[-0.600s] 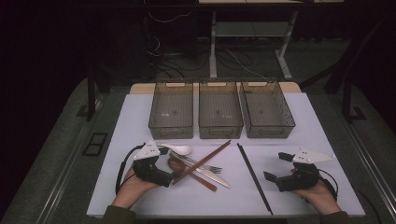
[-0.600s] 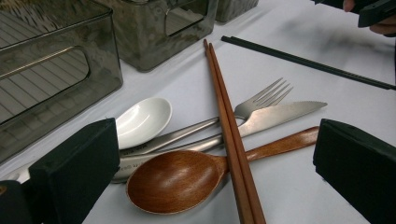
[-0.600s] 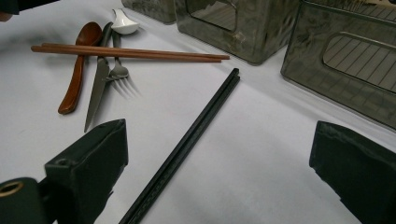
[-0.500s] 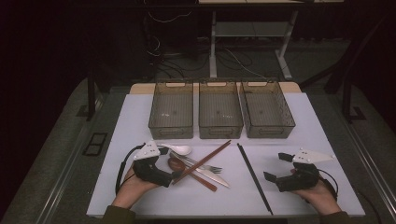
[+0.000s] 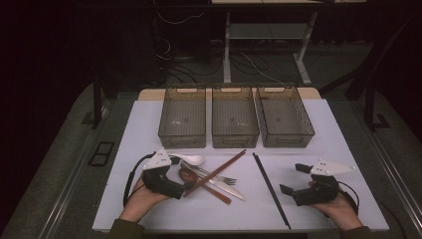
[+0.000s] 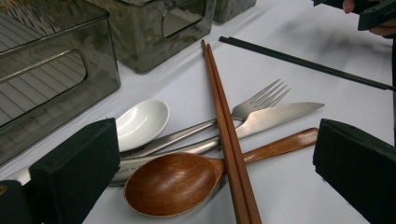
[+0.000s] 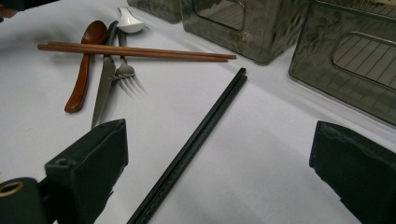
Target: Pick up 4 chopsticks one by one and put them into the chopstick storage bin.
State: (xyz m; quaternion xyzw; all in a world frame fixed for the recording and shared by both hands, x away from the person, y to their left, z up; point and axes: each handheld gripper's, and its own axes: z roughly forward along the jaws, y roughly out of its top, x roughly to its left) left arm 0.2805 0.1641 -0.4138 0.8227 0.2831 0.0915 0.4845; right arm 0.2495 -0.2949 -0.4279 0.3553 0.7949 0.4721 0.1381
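Two hands rest low on the white surface point(image 5: 149, 209), each holding a gripper. The left gripper point(image 5: 186, 181) lies at the surface's near left, jaws spread wide and pointing right. The right gripper point(image 5: 293, 178) sits at the near right, jaws likewise wide apart, pointing left toward the other hand.

Dim room, lit white tabletop; soft shadows, sharp close views
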